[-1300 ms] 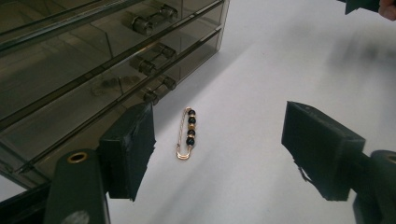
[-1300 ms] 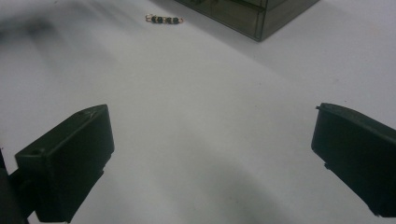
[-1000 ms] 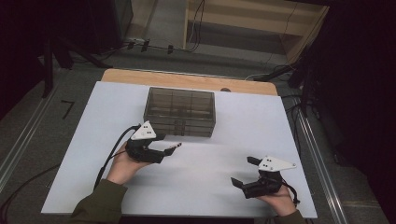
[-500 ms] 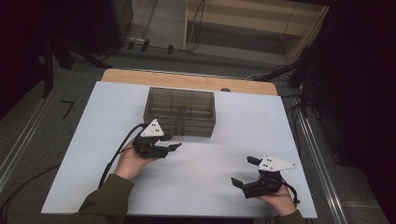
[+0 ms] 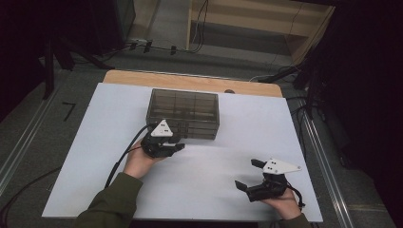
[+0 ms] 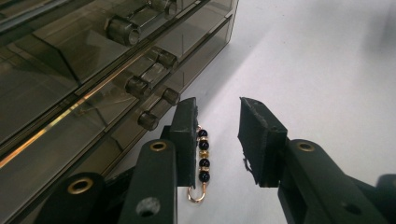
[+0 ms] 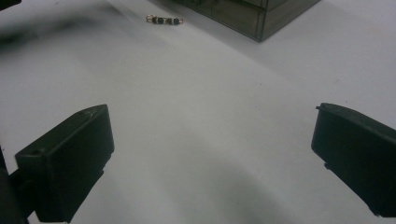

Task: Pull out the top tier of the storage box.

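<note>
Where it lies flat on the white table sheet, just in front of the drawer box, the item in hand is catalogued first.

Earring (image 6: 202, 158): 1 short drop piece, dark beads set apart by gold spacers, gold hook at the near end; lies on the sheet close to the front face of the box, toward the table's far edge, left of middle. Also seen small in the right gripper view (image 7: 162, 20).

Left gripper (image 6: 217, 135): jaws have just been closing and stand narrowed around the earring, which sits between them. 1 pad is against the beads or just beside them; the other pad stands clear with a gap, so nothing is clamped. In the high view (image 5: 164, 142) it sits at the lower front of the box.

Drawer box (image 5: 184, 113): smoky translucent plastic, stacked drawers with round knobs (image 6: 149, 120), divided compartments on top; stands toward the far edge of the sheet, left of centre.

Right gripper (image 5: 256, 175): jaws spread wide, nothing between them; held near the sheet's near right corner, well apart from the earring.

Table sheet (image 5: 223, 161): white, laid over a wooden top (image 5: 142, 78) whose strip shows along the far edge.
</note>
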Demonstrator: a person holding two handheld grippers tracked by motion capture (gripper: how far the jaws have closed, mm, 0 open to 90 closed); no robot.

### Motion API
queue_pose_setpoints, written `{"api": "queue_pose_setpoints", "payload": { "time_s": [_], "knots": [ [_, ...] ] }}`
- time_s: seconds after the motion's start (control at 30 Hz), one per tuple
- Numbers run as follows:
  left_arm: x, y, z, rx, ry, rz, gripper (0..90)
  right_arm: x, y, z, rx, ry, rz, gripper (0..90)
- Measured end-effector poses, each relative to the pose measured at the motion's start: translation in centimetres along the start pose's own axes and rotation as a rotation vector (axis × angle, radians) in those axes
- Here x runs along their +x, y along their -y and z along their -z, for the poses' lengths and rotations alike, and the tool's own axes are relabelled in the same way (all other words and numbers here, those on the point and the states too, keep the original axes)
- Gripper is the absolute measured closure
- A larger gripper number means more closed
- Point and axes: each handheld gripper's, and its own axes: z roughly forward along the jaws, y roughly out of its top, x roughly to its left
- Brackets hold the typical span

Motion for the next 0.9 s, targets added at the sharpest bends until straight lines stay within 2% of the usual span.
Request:
{"api": "queue_pose_setpoints", "payload": {
  "time_s": [0.1,0.63,0.9],
  "knots": [
    [0.0,0.0,-0.4,0.003,-0.001,0.002,69.1,0.0,0.0,0.0,0.001,0.001,-0.002,0.0],
    [-0.1,0.7,-1.7,0.093,-0.025,-0.017,74.2,0.0,0.0,0.1,-0.006,-0.005,0.004,0.0],
    [0.0,0.8,-1.9,0.102,-0.023,-0.014,76.1,0.0,0.1,0.1,-0.005,-0.002,0.002,0.0]
  ]
}}
